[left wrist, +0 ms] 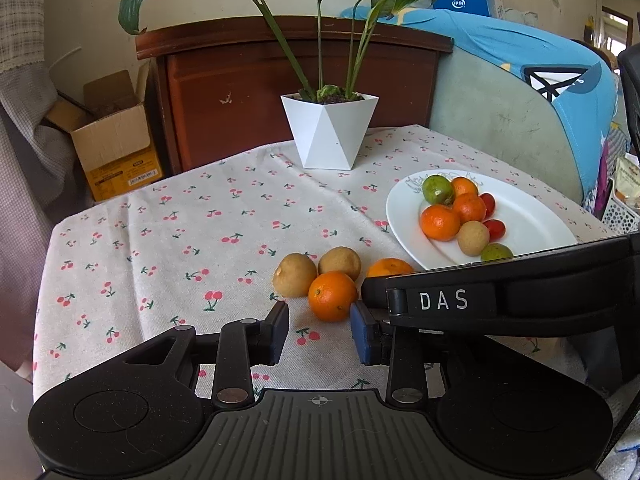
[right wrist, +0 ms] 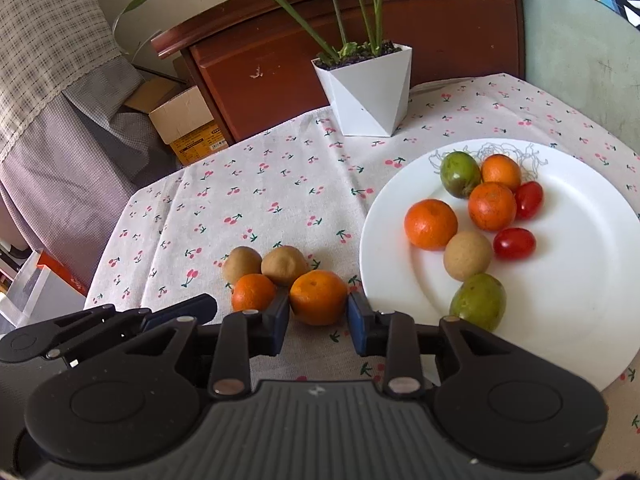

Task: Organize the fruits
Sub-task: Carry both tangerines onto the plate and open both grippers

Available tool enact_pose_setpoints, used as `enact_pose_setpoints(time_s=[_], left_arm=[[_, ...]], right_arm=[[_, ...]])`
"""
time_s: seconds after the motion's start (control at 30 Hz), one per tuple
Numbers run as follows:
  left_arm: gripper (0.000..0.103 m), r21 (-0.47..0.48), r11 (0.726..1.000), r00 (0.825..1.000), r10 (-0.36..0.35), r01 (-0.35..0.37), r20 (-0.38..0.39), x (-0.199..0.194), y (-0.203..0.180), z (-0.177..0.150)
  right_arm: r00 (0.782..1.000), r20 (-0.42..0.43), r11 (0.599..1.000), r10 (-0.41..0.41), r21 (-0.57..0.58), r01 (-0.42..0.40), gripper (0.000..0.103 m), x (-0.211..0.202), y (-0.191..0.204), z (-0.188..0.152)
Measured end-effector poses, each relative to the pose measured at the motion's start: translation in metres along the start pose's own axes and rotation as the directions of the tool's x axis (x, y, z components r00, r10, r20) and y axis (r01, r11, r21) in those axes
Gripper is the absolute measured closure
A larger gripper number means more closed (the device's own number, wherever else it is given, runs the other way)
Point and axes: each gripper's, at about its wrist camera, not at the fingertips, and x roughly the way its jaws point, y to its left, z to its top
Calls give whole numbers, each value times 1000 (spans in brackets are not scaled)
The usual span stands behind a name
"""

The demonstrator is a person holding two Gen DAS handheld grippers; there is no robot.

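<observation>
Four fruits lie together on the cherry-print cloth: two brown ones (left wrist: 295, 274) (left wrist: 340, 262) and two oranges. My left gripper (left wrist: 320, 320) stands open just short of the nearer orange (left wrist: 332, 296), its pads not pressing on it. In the right wrist view my right gripper (right wrist: 318, 316) is shut on the other orange (right wrist: 318, 298), a pad against each side, with the fruit still down on the cloth. The white plate (right wrist: 560, 300) to the right holds several fruits: oranges, green ones, a brown one and red tomatoes. The right gripper's black housing (left wrist: 500, 300) hides the plate's near rim.
A white faceted pot (left wrist: 330, 132) with a tall leafy plant stands at the table's back. Behind it is a brown wooden cabinet (left wrist: 300, 64), with a cardboard box (left wrist: 116, 140) on the left and a cushioned seat with blue cloth (left wrist: 520, 80) on the right. The table drops off at the left.
</observation>
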Motion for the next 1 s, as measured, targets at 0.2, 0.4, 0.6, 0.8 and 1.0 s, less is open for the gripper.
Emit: enact_pose_setpoints(time_s=[0.2, 0.4, 0.6, 0.8, 1.0], left_arm=[[73, 22, 1000, 1000, 0, 0, 17, -1, -3, 0], [73, 2, 1000, 999, -13, 13, 31, 2, -4, 2], [72, -11, 1000, 999, -18, 18, 35, 8, -10, 5], [72, -14, 1000, 999, -20, 20, 31, 13, -16, 6], [77, -35, 999, 1000, -2, 3, 24, 16, -17, 6]], right_arm=[[1000, -6, 1000, 12, 14, -12, 72, -10, -2, 0], [1000, 23, 998, 19, 61, -20, 72, -26, -10, 3], [999, 34, 997, 10, 78, -13, 72, -35, -16, 3], [999, 42, 995, 4, 98, -8, 72, -41, -22, 2], [999, 47, 994, 2, 108, -7, 72, -46, -26, 1]])
